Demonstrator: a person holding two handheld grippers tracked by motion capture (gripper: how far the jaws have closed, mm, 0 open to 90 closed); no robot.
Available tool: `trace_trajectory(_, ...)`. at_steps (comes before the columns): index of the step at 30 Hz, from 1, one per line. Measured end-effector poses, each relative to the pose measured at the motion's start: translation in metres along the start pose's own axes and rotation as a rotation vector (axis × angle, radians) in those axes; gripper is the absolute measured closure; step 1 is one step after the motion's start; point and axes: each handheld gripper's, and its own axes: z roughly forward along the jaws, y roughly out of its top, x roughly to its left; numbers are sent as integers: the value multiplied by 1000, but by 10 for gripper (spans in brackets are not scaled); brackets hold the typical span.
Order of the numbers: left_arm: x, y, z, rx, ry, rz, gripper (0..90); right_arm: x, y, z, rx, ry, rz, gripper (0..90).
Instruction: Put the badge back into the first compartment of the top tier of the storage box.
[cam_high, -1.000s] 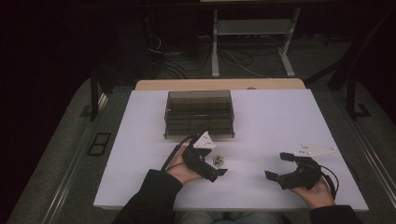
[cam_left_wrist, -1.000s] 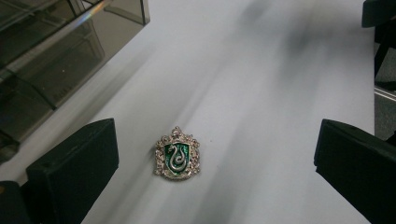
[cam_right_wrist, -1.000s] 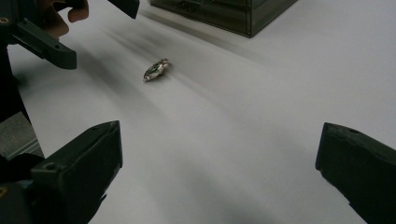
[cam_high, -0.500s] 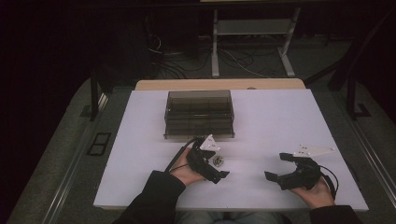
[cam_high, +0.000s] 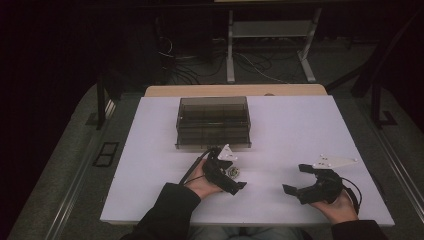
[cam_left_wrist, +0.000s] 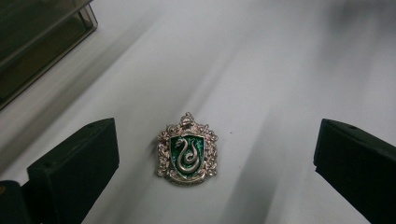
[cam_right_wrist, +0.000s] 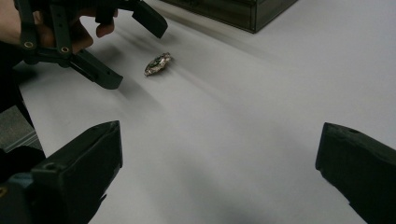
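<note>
We hold our left gripper (cam_left_wrist: 215, 154) spread wide around the silver crest-shaped badge with a green enamel snake (cam_left_wrist: 187, 156), not touching it. The badge lies flat on the white worktop (cam_high: 300, 130). Our right gripper (cam_high: 295, 180) rests released, well apart.

No legible txt anywhere.

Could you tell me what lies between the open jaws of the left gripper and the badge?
Nothing but bare white table. In the left gripper view the crest badge lies flat between the left gripper's spread jaws, touching neither.
</note>
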Motion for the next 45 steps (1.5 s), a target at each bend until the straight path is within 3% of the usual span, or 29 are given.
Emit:
trace_trajectory(2, 1, 0, 2, 0, 3, 14, 2, 0, 0, 0, 2, 0, -1, 3)
trace_trajectory(8, 0, -2, 6, 10, 11, -7, 42, 1, 0, 0, 1, 2, -5, 3)
trace_trajectory(13, 2, -4, 7, 19, 19, -1, 79, 1, 0, 0, 3, 3, -6, 3)
trace_trajectory(36, 3, -5, 8, 20, 96, 15, 429, 1, 0, 1, 8, 8, -11, 3)
trace_trajectory(45, 3, -5, 7, 15, 98, 20, 535, 1, -1, 1, 8, 7, -12, 3)
